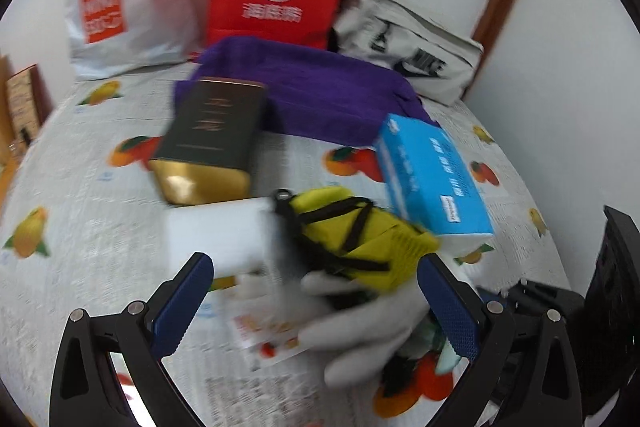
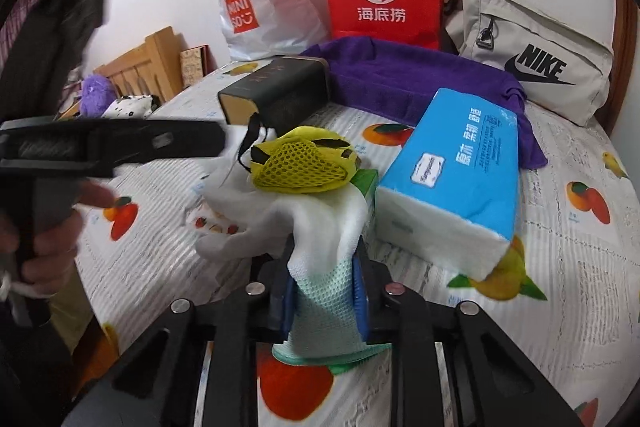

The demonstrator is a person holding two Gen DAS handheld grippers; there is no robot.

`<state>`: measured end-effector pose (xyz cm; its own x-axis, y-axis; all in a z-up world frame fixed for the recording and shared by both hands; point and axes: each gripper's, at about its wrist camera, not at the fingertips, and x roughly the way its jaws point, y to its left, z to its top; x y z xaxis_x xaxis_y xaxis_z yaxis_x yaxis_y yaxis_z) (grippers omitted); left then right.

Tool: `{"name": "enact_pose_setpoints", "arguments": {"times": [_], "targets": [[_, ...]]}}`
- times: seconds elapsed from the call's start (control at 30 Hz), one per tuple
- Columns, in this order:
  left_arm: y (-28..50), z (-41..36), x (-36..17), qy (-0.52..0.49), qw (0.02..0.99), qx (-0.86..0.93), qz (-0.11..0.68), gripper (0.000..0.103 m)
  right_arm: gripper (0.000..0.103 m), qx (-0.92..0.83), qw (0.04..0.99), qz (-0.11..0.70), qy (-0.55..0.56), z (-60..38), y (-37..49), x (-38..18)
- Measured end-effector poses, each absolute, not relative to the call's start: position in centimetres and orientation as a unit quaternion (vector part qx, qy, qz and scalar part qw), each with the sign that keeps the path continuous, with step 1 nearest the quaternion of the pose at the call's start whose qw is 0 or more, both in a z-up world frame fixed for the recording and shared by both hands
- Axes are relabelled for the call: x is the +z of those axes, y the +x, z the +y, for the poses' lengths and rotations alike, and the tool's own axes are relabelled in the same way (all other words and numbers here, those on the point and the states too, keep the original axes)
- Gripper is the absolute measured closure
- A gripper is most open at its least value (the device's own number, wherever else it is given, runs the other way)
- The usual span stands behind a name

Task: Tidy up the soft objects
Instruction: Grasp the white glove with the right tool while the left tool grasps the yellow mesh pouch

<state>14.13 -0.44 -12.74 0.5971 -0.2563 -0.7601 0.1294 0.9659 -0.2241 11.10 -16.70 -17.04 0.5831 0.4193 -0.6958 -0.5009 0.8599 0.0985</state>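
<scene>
White glove (image 2: 320, 227) is pinched in the closed right tongs (image 2: 322, 291); left tongs (image 1: 316, 303) gape wide, empty.

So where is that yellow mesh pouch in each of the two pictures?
Left wrist view: the yellow mesh pouch sits just right of centre, beyond the open left gripper, resting on a white glove.
Right wrist view: it lies centre-left, on top of the glove, whose cuff the right gripper is shut on.
Shared landmark: the blue tissue pack lies just right of it in both views.
</scene>
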Motion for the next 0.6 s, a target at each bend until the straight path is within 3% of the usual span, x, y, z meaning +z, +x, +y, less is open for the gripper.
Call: {"name": "enact_pose_setpoints", "arguments": {"times": [0.5, 0.53, 0.6], "targets": [[17.2, -5.5, -16.5, -0.026, 0.864, -0.119, 0.488, 0.001, 0.084, 0.273, 0.88, 0.389, 0.003, -18.7, 10.7, -18.4], [17.3, -5.5, -16.6, -0.026, 0.864, -0.114, 0.489, 0.002, 0.084, 0.273, 0.879, 0.39, 0.008, -18.8, 10.8, -18.5], [17.2, -5.5, -16.6, -0.025, 0.867, -0.116, 0.484, 0.017, 0.084, 0.274, 0.879, 0.389, 0.009, -18.8, 10.7, -18.4]]}}
